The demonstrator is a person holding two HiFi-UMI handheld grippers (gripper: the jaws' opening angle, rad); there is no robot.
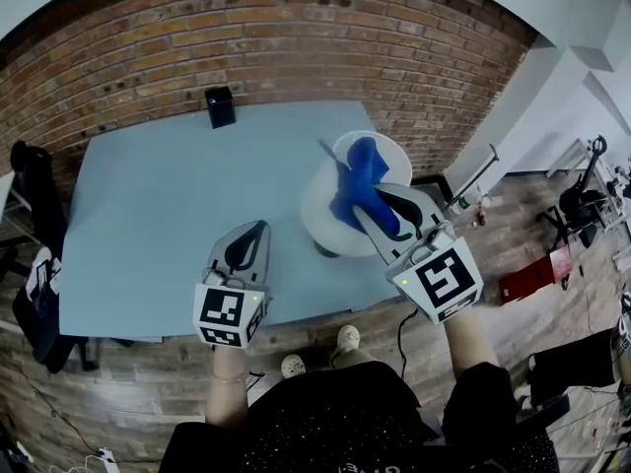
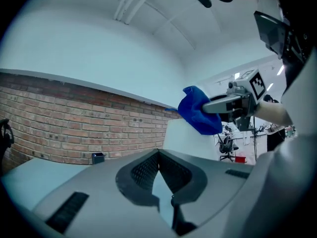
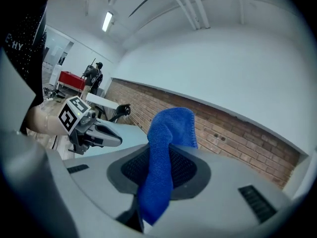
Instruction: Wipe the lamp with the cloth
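one cloth in right gripper

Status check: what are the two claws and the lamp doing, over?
Right gripper shut on cloth, at lamp's top. Left gripper shut, empty, beside lamp. Nothing blocking.

Very little can be read. In the right gripper view, the person's dark shirt carries pale capital letters at the upper left. "HY" is legible, and only part of another character shows just before it. In the head view the black shirt shows the tops of pale letters at the bottom edge, cut off by the frame and too small to read. The cube on the left gripper and the cube on the right gripper bear black-and-white square markers. These are patterns, not letters or numbers.
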